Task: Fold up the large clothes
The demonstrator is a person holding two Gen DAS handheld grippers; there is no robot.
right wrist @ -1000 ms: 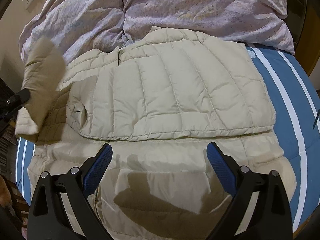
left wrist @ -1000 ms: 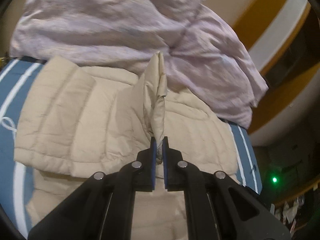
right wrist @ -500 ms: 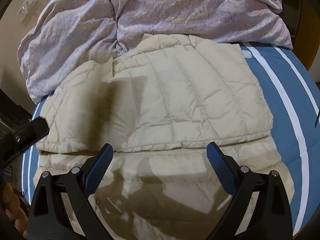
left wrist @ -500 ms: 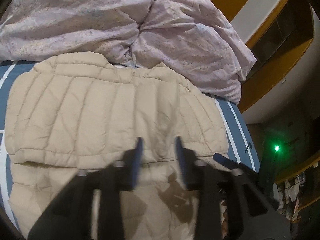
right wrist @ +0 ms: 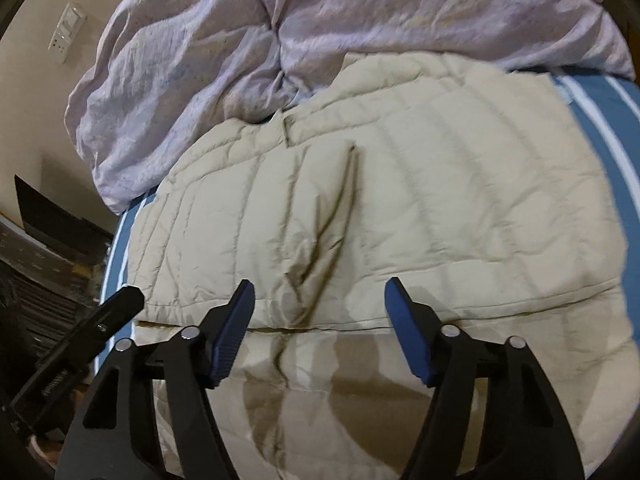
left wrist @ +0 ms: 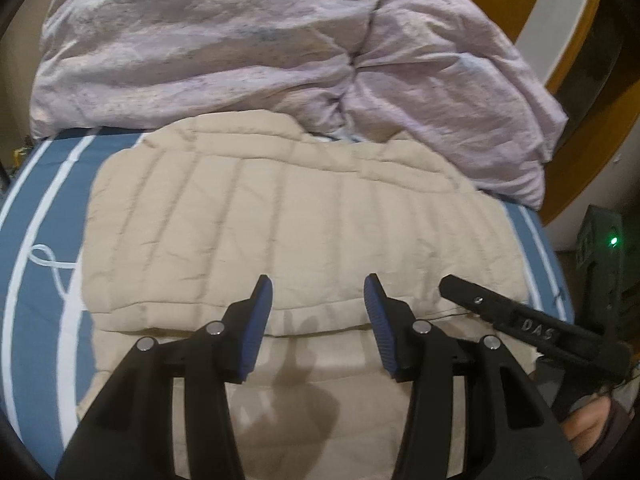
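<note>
The left gripper (left wrist: 318, 300) and right gripper (right wrist: 320, 304) are held spread wide, empty, above the near fold edge of the beige quilted jacket (left wrist: 288, 216), which is laid flat on the striped bed (left wrist: 36, 264).

Bed (left wrist: 36, 264), blue cover with white stripes. Beige quilted jacket (left wrist: 280, 220) lies flat at centre, folded. Crumpled lilac duvet (left wrist: 240, 52) heaped at 12 o'clock, touching jacket's far edge.

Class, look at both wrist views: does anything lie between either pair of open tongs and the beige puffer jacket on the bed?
Nothing visible does. The left tongs and right tongs hang open directly over the jacket.
</note>
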